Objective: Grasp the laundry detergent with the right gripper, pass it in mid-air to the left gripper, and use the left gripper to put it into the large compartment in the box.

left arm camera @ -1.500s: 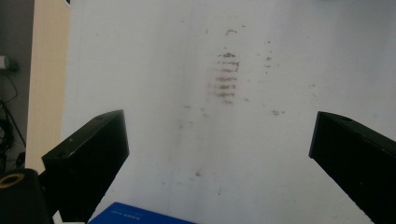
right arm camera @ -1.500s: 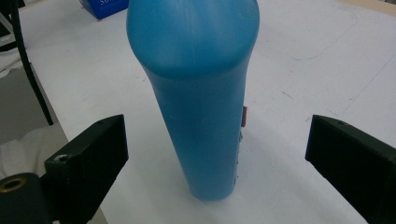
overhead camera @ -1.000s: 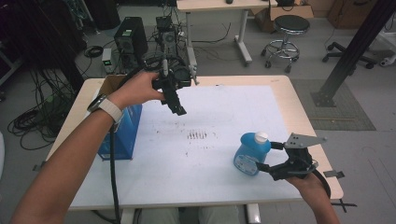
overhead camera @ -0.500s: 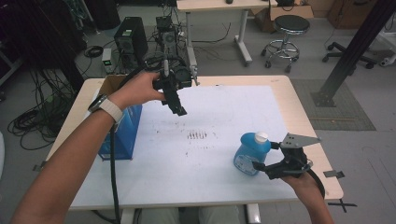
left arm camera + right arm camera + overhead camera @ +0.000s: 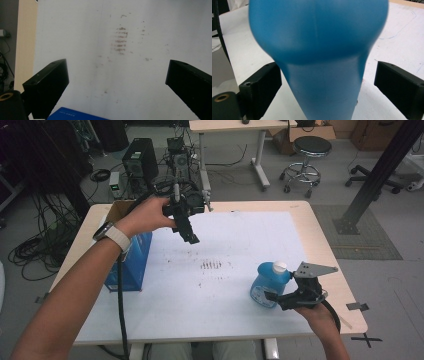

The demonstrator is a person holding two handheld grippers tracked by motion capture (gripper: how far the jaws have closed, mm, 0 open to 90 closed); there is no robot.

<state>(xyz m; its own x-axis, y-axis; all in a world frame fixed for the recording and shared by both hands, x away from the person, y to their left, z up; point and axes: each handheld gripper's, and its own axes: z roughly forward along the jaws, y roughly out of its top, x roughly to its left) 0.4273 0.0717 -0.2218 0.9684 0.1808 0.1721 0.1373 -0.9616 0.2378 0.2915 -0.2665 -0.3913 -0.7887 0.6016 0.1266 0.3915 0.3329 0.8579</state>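
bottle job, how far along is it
Early. The right tool is open with its jaws either side of the bottle, not yet clamped. The bottle stands on the table near the right edge. The left tool hangs open over the table beside the blue box. Gripping and moving remain.

a blue box point(image 5: 131, 265) was set near the left edge of the surface point(image 5: 240, 320), which was covered by a white sheet marked with brown smudges point(image 5: 211, 265) near its middle. beyond the surface, a computer tower point(image 5: 139, 166), a round stool point(image 5: 308, 151) and a second desk point(image 5: 227, 126) were seen on the floor.
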